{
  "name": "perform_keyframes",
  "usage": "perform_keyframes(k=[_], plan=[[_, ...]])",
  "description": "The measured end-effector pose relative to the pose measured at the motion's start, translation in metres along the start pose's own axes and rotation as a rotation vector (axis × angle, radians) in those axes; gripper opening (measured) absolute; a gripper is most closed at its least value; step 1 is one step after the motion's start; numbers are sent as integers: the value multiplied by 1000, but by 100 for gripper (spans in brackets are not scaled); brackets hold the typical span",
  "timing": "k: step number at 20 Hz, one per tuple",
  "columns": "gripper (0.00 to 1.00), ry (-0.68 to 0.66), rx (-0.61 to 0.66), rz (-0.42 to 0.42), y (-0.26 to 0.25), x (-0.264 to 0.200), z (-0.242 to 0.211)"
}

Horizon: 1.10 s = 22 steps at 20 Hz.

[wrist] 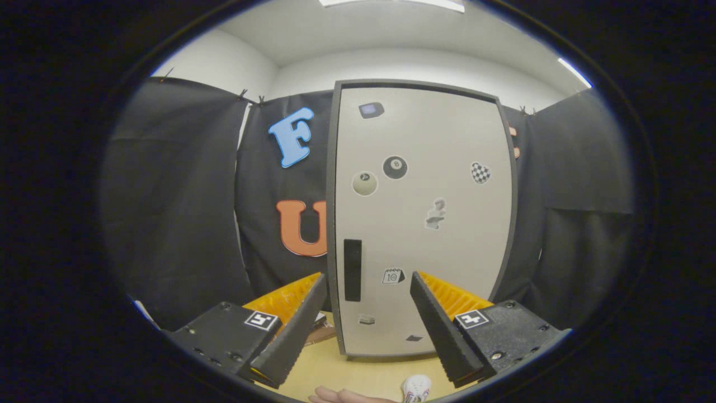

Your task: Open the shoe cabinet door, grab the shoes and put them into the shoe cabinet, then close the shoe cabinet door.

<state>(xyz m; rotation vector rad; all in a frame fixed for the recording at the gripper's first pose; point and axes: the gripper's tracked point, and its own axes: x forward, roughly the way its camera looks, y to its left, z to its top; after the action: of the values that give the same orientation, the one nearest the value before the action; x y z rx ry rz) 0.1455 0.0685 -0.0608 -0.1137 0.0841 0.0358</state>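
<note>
1. Tongs (366,285) spread wide, gripping nothing, raised above the counter (347,366).
2. Shoe cabinet (419,218) upright on the counter just beyond the fingers, door (436,252) closed, dotted with small stickers.
3. Dark vertical handle (352,270) near the door's left edge, between the fingertips.
4. White shoe (417,388) on the counter beneath the fingers, beside a hand (341,396).
</note>
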Motion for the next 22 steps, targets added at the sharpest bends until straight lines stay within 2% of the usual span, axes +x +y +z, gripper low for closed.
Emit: perform_keyframes(k=[8, 13, 15, 16, 17, 19, 22], plan=[[100, 68, 11, 20, 8, 103, -24], [84, 103, 33, 45, 15, 141, -37], [68, 108, 37, 67, 25, 145, -39], [54, 114, 18, 62, 27, 147, -41], [45, 107, 11, 54, 26, 147, -41], [39, 112, 21, 56, 25, 146, -41], [23, 110, 28, 54, 24, 143, -41]])
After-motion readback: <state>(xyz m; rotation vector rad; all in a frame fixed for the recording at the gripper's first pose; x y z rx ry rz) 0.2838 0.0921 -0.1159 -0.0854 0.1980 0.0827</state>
